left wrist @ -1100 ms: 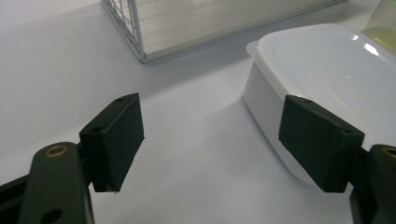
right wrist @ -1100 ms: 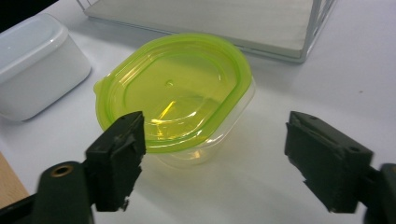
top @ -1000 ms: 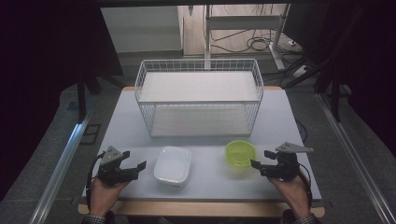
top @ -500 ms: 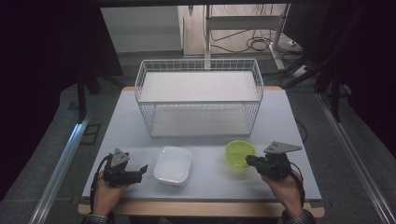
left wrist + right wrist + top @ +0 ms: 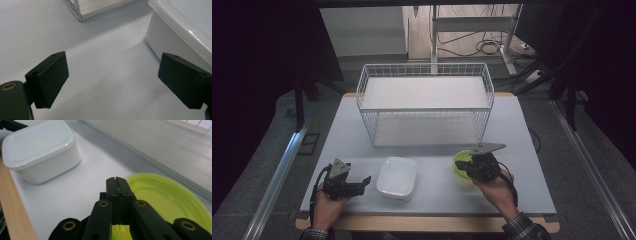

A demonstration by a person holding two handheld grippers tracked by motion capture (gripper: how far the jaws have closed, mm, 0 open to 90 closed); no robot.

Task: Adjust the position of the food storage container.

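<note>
A lime-green bowl (image 5: 458, 162) (image 5: 162, 200) stands on the white table top (image 5: 437, 192), right of a white lidded container (image 5: 398, 176) (image 5: 37, 147). My right gripper (image 5: 464, 168) (image 5: 116, 181) hovers over the bowl with its jaws pressed together and nothing visible between the tips; green shows beneath the linkage. My left gripper (image 5: 363, 184) (image 5: 113, 82) rests low at the front left and points at the container (image 5: 180, 27). Its jaws have just been opening and stand wide apart over bare table, with nothing between them.
A white wire basket (image 5: 424, 109) with a pale liner stands at the back middle of the table, and its corner (image 5: 80, 15) shows ahead of the left jaws. The table's wooden front edge (image 5: 432, 223) runs along the bottom. Dark floor and cables lie beyond.
My right gripper has moved left from beside the bowl to over it, and its jaws have come together. The left gripper has barely shifted. Bowl and container stay in place.
</note>
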